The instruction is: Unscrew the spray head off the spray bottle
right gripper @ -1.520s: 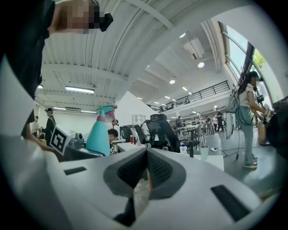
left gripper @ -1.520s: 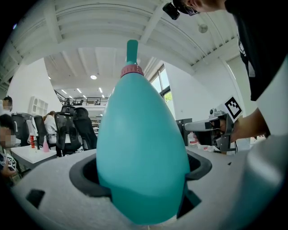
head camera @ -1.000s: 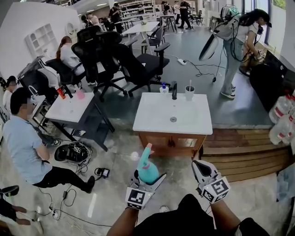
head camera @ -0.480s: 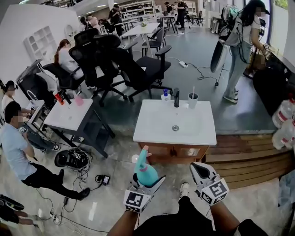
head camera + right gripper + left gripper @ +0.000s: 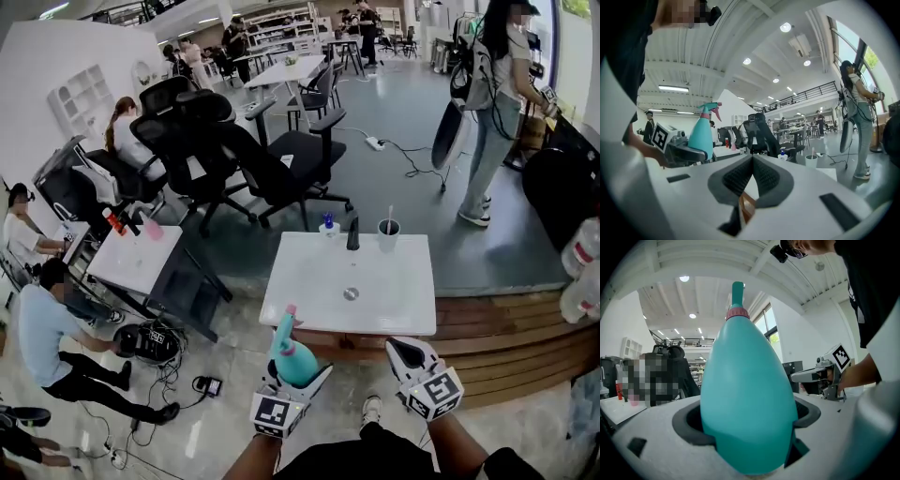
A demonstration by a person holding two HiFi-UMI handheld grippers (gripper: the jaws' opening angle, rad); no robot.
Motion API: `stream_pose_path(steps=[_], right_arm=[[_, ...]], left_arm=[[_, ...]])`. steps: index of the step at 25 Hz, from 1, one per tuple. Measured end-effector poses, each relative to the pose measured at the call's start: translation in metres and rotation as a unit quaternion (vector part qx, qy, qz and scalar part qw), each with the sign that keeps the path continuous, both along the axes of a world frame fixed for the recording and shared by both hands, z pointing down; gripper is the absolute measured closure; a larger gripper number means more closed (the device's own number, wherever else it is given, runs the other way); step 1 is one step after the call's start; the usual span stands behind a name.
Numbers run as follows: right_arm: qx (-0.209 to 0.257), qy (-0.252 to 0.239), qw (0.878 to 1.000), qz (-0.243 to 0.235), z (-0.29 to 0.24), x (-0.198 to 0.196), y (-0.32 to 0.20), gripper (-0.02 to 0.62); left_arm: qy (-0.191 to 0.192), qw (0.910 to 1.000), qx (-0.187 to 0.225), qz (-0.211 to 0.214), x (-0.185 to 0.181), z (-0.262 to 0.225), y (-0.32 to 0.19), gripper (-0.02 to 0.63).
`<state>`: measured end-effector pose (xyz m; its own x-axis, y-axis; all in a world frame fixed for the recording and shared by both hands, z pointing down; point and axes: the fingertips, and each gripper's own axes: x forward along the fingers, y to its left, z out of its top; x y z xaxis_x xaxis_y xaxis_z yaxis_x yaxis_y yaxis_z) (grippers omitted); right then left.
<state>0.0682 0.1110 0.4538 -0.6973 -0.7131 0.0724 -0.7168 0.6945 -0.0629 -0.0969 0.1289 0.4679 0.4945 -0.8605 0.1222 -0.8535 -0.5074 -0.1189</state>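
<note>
A teal spray bottle (image 5: 292, 360) stands upright in my left gripper (image 5: 296, 377), which is shut on the bottle's body. Its teal spray head (image 5: 283, 325) has a pink tip and sits on a pink collar (image 5: 736, 312). The bottle's body (image 5: 747, 399) fills the left gripper view between the dark pads. My right gripper (image 5: 409, 354) is level with it to the right, apart from the bottle, its jaws shut on nothing (image 5: 752, 164). The right gripper view shows the bottle (image 5: 700, 133) and the left gripper (image 5: 679, 150) at the left.
A white sink counter (image 5: 309, 314) stands just ahead, with a black faucet (image 5: 352, 232), a cup (image 5: 388, 228) and a small blue bottle (image 5: 326, 223) at its far edge. Wooden steps (image 5: 511, 328) run to the right. A white table (image 5: 131, 258), cables and a crouching person (image 5: 52, 333) are at the left.
Both grippers have moved forward together, and the sink counter is now closer to them. The bottle stays in the left gripper. The standing person at the back right has shifted.
</note>
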Motion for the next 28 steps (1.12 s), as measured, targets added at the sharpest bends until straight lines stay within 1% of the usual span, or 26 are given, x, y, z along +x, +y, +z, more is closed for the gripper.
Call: stream_pose_path(steps=[3,5,8,13,17,22,28], right_arm=[[0.002,-0.002,1.0,-0.002,0.0,0.018,-0.031,0.591],[-0.001,-0.001,1.0,0.003,0.001,0.031,-0.049,0.591],[-0.008,-0.004,1.0,0.012,0.004,0.048,-0.076,0.591],[-0.011,-0.007,1.0,0.006,0.003,0.058,-0.112,0.591],[-0.012,-0.009,1.0,0.0,0.008,0.063,-0.138,0.591],[-0.013,-0.022,1.0,-0.007,0.011,0.05,-0.165,0.591],[-0.015,-0.017,0.999,-0.025,0.015,0.017,-0.196,0.591]], left_arm=[[-0.002,1.0,-0.003,-0.007,0.013,0.0,-0.03,0.13],[-0.004,0.9999,-0.008,-0.009,0.021,0.001,-0.049,0.13],[-0.006,0.9999,-0.004,-0.009,0.03,-0.001,-0.076,0.13],[-0.005,0.9997,-0.013,-0.019,0.039,0.002,-0.112,0.13],[-0.014,0.9995,-0.011,-0.028,0.042,0.005,-0.133,0.13],[-0.029,0.9991,-0.007,-0.032,0.029,0.013,-0.152,0.13],[-0.024,0.9989,-0.018,-0.036,0.006,0.024,-0.182,0.13]])
